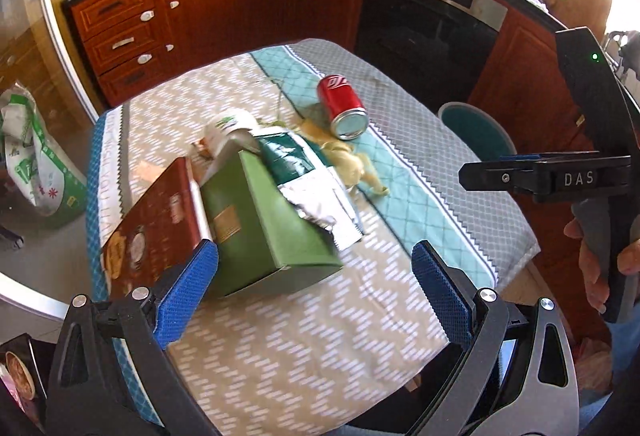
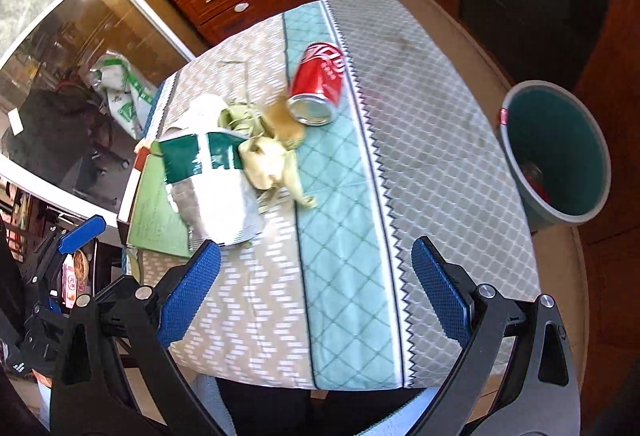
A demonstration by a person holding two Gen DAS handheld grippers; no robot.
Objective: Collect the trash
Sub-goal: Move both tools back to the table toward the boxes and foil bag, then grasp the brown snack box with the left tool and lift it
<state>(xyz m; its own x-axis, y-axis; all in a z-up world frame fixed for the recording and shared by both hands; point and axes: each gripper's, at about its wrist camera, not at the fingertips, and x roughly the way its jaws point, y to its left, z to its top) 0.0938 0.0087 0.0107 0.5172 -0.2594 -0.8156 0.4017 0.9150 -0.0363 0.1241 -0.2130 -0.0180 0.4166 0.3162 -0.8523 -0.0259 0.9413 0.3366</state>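
Trash lies on a patterned tablecloth (image 1: 280, 336). A red soda can (image 1: 343, 107) lies on its side; it also shows in the right wrist view (image 2: 318, 83). Beside it are yellowish peels (image 1: 352, 160) (image 2: 272, 160), a green-and-silver foil bag (image 1: 308, 176) (image 2: 212, 180), a green box (image 1: 264, 228) (image 2: 154, 212), a brown box (image 1: 156, 224) and a white cup (image 1: 230, 128). My left gripper (image 1: 316, 284) is open, just short of the green box. My right gripper (image 2: 316, 284) is open and empty above the cloth's near edge.
A teal bin (image 2: 560, 160) stands off the table's right side, something red inside; its rim shows in the left wrist view (image 1: 476, 128). Wooden cabinets (image 1: 224, 4) and an oven (image 1: 432, 24) stand behind. A green-white bag (image 1: 32, 160) sits on the floor at left.
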